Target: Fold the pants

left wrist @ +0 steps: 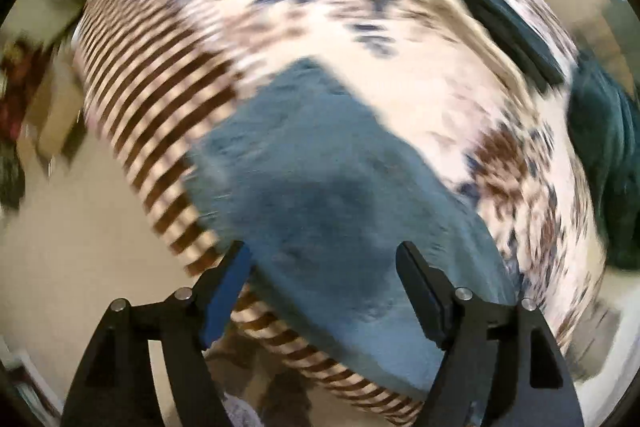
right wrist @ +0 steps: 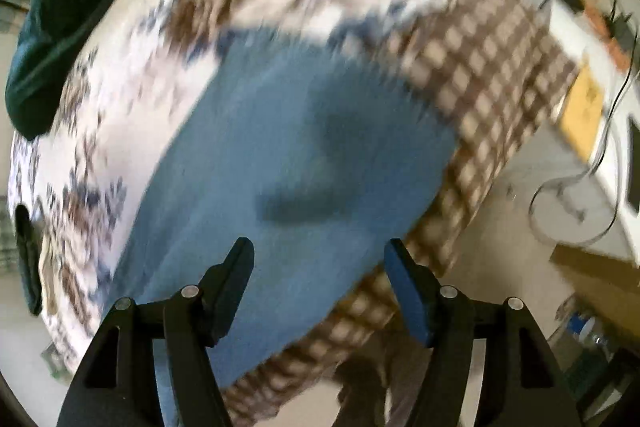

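On the bed's patterned cover (left wrist: 400,95) lie the blue pants (left wrist: 320,195), spread flat as a broad folded slab near the bed's edge, where a striped, checked border (left wrist: 160,107) hangs over the side. Both views are blurred, so seams and the waistband cannot be made out. The left tongs (left wrist: 324,267) hang spread above the cloth with nothing between their pads, and the right tongs (right wrist: 320,263) are likewise spread wide and empty over the same blue fabric; neither is pinching anything.

The main risk, as I judge it, is the closeness of the pants to the bed's edge: a tug toward the person could drag the lower part off the mattress and undo the fold. A shallow pinch might catch only the top layer, or gather the cover beneath with it, and so skew the next fold.

Open room lies farther in, across the white-and-brown cover beyond the pants. A dark green garment (right wrist: 52,27) sits at the far side and a dark flat object (left wrist: 508,27) lies well apart from the pants. Bare floor (left wrist: 60,267) borders the bed below.
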The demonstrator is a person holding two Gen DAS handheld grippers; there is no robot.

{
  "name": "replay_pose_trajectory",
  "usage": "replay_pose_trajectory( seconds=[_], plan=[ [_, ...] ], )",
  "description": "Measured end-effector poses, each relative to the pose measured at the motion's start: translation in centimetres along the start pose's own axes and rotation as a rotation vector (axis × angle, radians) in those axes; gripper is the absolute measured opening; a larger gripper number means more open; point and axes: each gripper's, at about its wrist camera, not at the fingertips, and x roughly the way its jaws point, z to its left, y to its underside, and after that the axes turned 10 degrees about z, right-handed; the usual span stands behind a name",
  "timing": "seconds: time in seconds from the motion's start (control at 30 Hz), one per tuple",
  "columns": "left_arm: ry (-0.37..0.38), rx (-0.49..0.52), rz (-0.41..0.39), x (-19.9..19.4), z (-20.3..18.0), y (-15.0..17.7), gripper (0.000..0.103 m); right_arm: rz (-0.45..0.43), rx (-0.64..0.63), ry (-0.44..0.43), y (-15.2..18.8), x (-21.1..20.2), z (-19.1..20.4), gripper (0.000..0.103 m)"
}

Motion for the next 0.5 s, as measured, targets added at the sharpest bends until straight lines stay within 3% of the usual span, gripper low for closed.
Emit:
replay_pose_trajectory(
  seconds=[0.1, 0.2, 0.27, 0.37, 0.4, 0.43, 0.47, 0.5],
  plan=[
    [-0.045, 0.113, 0.015, 1.6, -5.6, 1.2, 0.074, -0.011, -0.093, 0.024, -4.3, -0.4, 1.1, 0.070],
    [-0.112, 0.293, 0.016, 4.2, -13.0, 3.6, 0.074, 0.014, -0.178, 0.084, -9.3, 0.6, 3.1, 0.070],
    [-0.177, 0.425, 0.004, 6.4, -18.1, 5.6, 0.074, 0.058, -0.249, 0.158, -12.0, 2.6, 4.7, 0.070],
    [-0.185, 0.545, 0.032, 9.7, -24.2, 8.1, 0.074, 0.166, -0.324, 0.222, -13.8, 5.9, 5.9, 0.066],
    [-0.188, 0.570, 0.047, 10.5, -25.6, 8.8, 0.074, 0.165, -0.355, 0.241, -13.8, 6.4, 6.1, 0.046],
    [-0.190, 0.591, 0.064, 11.2, -26.9, 9.4, 0.074, 0.138, -0.394, 0.268, -13.6, 6.5, 6.5, 0.034],
    [-0.189, 0.608, 0.073, 11.6, -28.0, 9.9, 0.074, 0.085, -0.454, 0.322, -13.1, 6.2, 7.1, 0.005],
    [-0.192, 0.618, 0.075, 12.2, -29.2, 10.6, 0.074, 0.057, -0.484, 0.344, -12.6, 6.0, 7.5, 0.004]
  ],
)
